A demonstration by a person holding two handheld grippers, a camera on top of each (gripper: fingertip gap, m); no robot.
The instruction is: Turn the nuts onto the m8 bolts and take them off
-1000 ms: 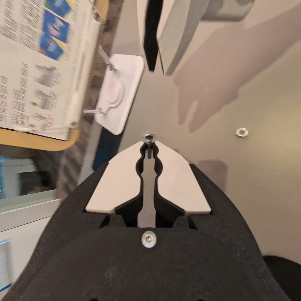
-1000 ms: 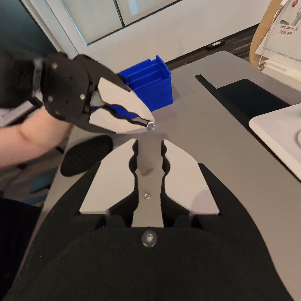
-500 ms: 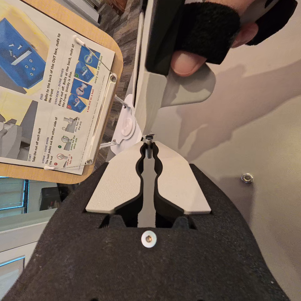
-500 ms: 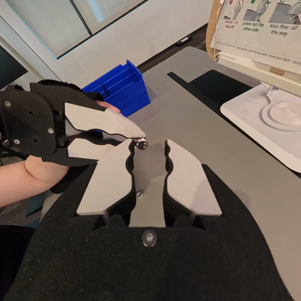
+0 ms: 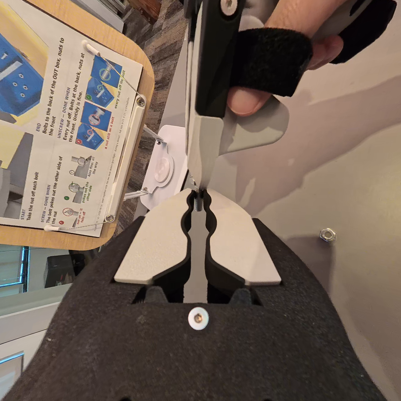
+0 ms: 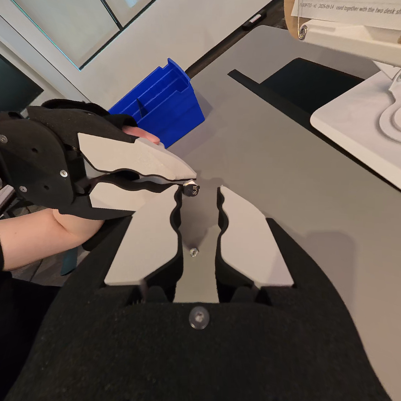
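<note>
Here, left hand-held gripper pinching a threaded steel bolt, right hand-held gripper spread — hex nut on matte grey table.

You are working in an office or meeting room fitted out as a small test station. The grey bench is your landmark: behind it runs a white wall with frosted glass panels in thin dark frames, and beyond its far edge lies patterned carpet. On the bench stand a blue plastic parts bin and a white stand carrying a wooden board with a printed instruction sheet. A dark screen shows left of the bin.
</note>
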